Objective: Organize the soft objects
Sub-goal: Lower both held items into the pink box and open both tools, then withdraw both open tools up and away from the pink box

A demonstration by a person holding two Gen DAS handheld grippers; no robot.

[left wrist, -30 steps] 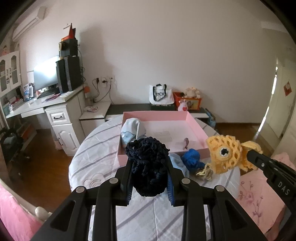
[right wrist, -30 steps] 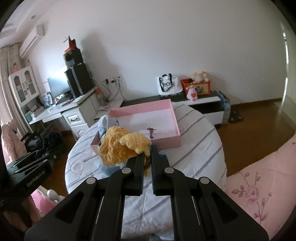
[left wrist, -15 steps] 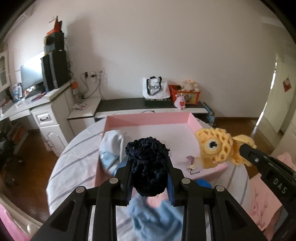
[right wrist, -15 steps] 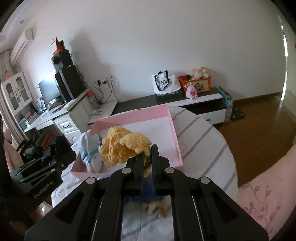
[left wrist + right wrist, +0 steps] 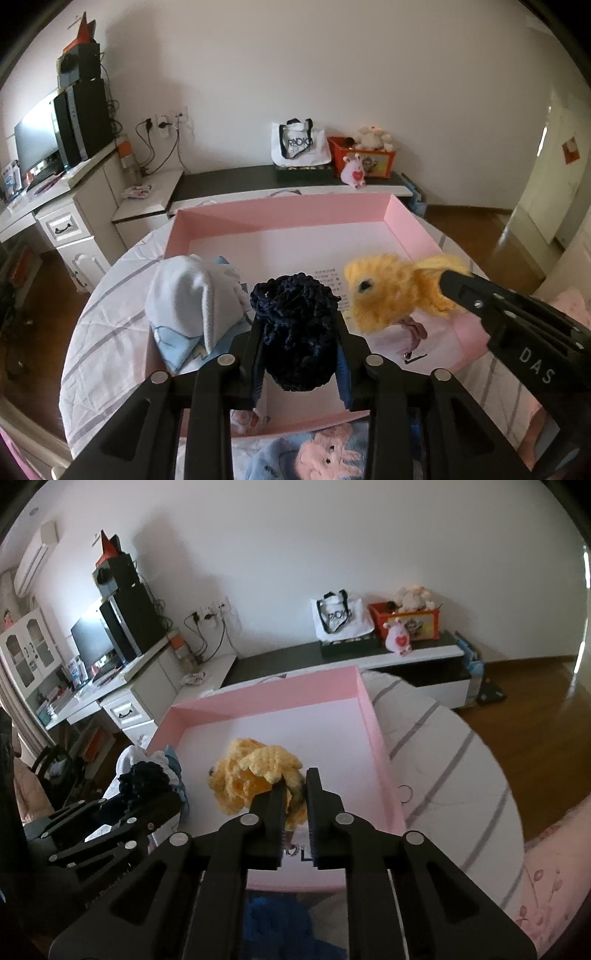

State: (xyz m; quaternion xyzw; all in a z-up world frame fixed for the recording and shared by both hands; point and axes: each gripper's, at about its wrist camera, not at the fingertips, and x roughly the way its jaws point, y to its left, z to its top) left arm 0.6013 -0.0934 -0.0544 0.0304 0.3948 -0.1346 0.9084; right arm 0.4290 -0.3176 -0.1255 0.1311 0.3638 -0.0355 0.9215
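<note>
While both grippers hang over the pink tray (image 5: 280, 210), the release is on. The right gripper (image 5: 295, 797) has its jaws opening, the yellow crochet toy (image 5: 255, 775) between them and, by the look of it, barely pinched at its tail end, the rest sagging over the tray floor. The left gripper (image 5: 299, 332) has its jaws opening too, yet the dark knit pouch (image 5: 295, 325) sits wedged between the pads (image 5: 341, 363), over the tray's near part beside the white cloth bundle (image 5: 188, 295).

Risks now, as I judge them: yarn loops could snag on the ribbed pads and drag the toy back out as the hand lifts. The pouch may cling to one pad, then tumble over the near wall onto the blue blanket (image 5: 317, 454). The two tools are close, so a bump could knock either drop astray.
</note>
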